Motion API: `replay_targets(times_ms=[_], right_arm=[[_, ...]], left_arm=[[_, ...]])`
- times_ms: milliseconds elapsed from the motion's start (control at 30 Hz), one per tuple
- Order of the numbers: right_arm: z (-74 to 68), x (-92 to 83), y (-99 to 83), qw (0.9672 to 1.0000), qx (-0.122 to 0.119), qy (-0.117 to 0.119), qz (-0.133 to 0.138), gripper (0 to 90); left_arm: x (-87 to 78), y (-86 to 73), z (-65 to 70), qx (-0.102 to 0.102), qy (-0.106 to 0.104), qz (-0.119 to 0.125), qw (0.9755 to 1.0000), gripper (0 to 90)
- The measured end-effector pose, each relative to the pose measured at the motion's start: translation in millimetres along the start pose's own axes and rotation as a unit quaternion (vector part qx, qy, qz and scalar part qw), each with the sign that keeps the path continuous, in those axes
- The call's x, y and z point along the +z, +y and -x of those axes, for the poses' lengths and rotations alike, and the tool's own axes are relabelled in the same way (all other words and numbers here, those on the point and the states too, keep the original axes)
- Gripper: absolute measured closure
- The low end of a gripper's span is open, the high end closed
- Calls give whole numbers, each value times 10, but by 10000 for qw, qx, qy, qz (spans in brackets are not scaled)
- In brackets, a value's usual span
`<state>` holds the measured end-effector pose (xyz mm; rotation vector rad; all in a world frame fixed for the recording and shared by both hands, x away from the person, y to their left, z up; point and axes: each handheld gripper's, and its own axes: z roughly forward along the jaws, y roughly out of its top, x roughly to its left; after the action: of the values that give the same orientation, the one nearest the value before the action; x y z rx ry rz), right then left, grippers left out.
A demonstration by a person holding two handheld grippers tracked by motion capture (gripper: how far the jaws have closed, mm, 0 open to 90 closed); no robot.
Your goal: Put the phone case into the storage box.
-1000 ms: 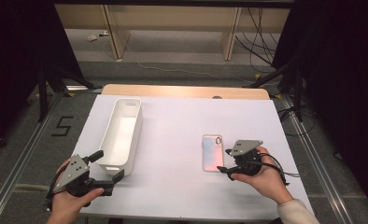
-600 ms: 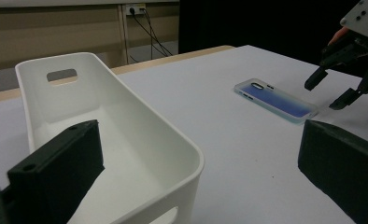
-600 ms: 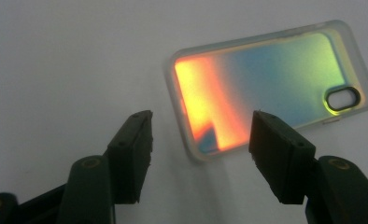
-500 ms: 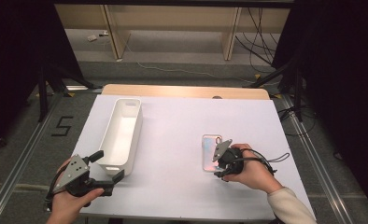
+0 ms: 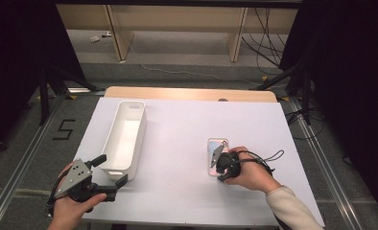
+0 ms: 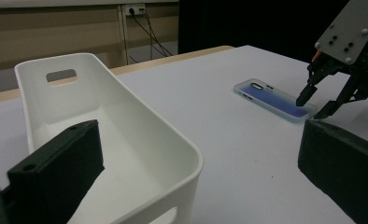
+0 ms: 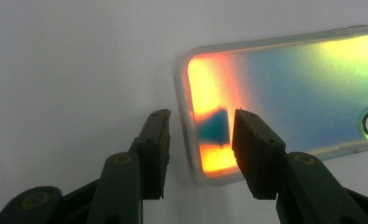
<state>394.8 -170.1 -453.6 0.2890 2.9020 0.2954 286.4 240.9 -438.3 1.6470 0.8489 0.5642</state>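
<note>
My right gripper (image 5: 218, 162) is tipped down over the near end of the phone case (image 7: 285, 88), which lies flat on the desk (image 5: 177, 139) toward its right edge, about midway between the front and back edges. Its jaws have just been closing and now straddle the case's near short edge, one over the iridescent back, one over bare desk; the pads are not pressing on it. My left gripper (image 5: 111, 171) sits at the front left corner, jaws wide apart and holding nothing, astride the near end of the white bin (image 5: 124, 134).
</note>
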Motion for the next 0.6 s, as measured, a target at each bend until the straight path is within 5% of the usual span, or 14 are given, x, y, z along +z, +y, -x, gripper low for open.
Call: replay_targets(times_ms=[600], right_arm=[[3, 31, 103, 9994, 44, 228, -269, 739]], left_arm=[[-5, 6, 10, 16, 2, -1, 10000, 0]])
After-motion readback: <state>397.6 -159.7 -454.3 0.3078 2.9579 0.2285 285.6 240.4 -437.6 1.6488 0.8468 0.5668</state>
